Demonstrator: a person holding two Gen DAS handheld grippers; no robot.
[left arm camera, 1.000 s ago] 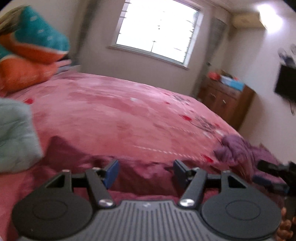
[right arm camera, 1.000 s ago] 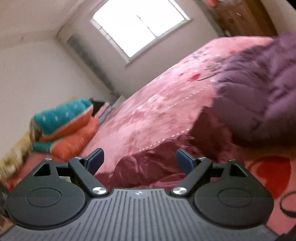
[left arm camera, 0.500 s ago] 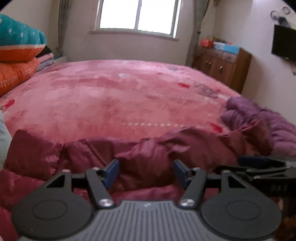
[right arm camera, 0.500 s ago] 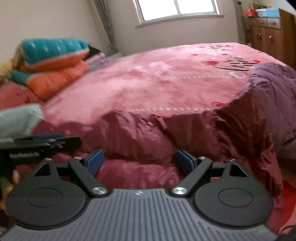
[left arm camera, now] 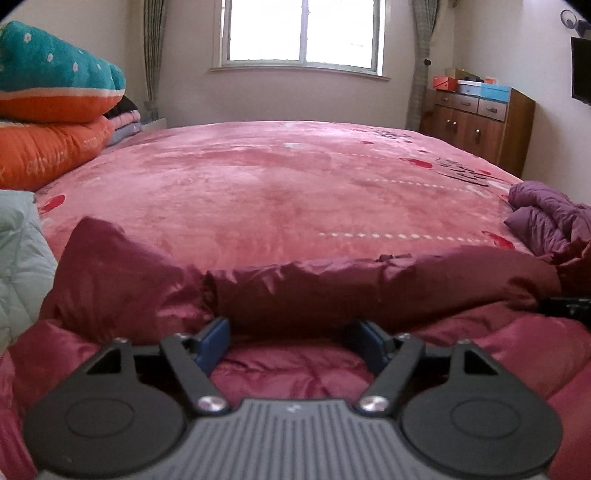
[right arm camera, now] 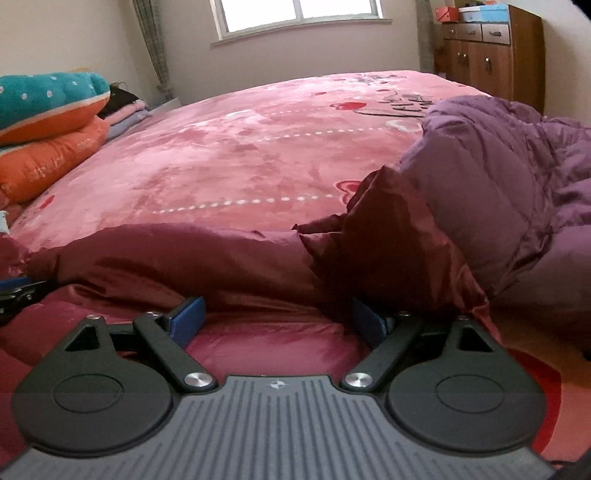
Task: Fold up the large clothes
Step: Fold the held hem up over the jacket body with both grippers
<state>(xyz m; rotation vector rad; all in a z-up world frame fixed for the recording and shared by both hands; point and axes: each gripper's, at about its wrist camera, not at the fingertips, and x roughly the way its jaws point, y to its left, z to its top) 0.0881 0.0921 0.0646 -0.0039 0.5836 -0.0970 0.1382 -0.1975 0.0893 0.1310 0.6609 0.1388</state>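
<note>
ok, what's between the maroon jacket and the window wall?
Only bare pink bedspread between the maroon jacket and the far wall; both wrist views show it. The purple jacket sits off to the right.

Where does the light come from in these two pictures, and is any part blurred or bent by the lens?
Left wrist view: the window is overexposed, backlighting the bed; edges curve; dark corners. Right wrist view: same window, sheen on the maroon jacket; both sharp.

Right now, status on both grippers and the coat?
Left gripper open, just widened, nothing pinched. Right gripper open. Maroon coat lies crumpled under both. Purple jacket heaped against its right end.
</note>
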